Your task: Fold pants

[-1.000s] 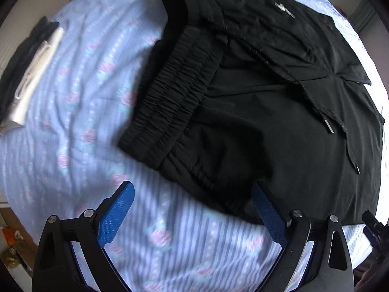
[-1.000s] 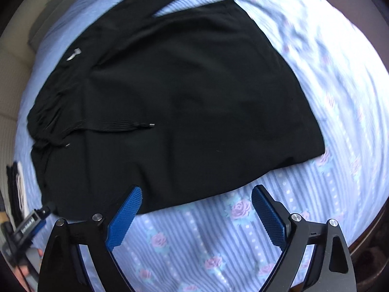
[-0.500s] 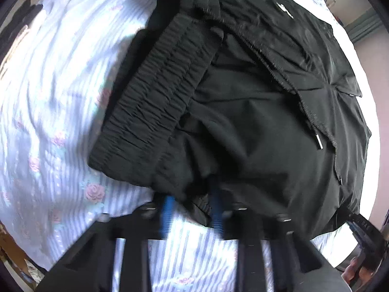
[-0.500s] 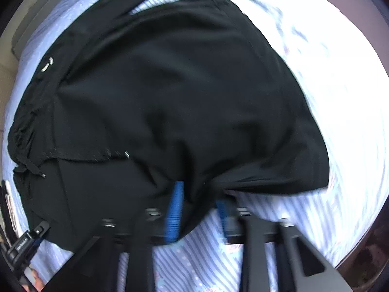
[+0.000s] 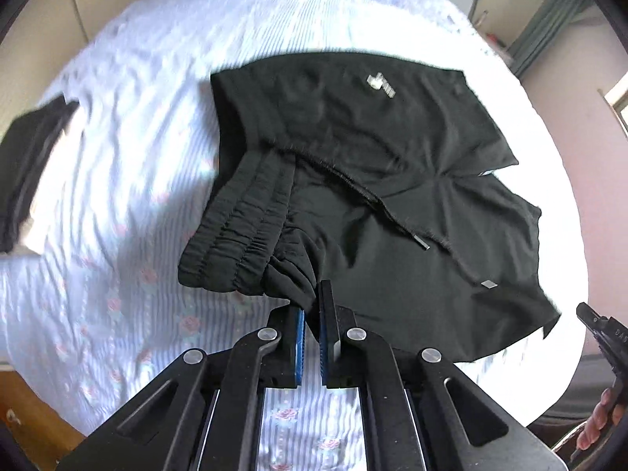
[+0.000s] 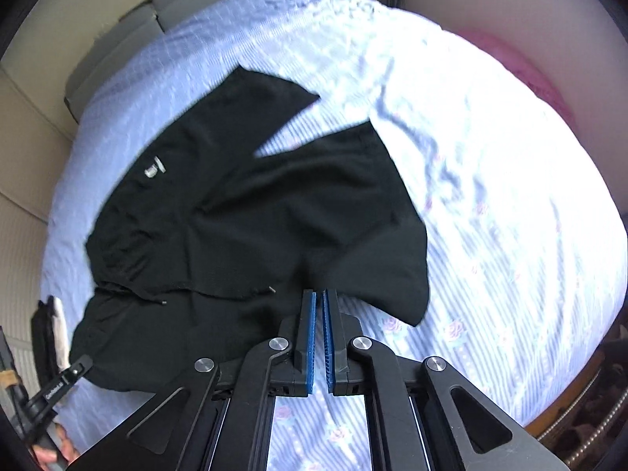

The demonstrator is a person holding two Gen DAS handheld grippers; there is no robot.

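- The black pants lay on a bed covered by a blue striped, rose-printed sheet; no container showed.
- The left claw was clamped on the bunched fabric just beside the gathered waistband, with that edge raised off the sheet.
- The right claw was closed on the pants' near edge, between the drawstring tip and a leg hem corner.
- Both claws pointed steeply down at the bed.
- A dark folded garment lay well apart at the bed's left edge.
- Fingers of the person's right hand showed at the left view's lower right.
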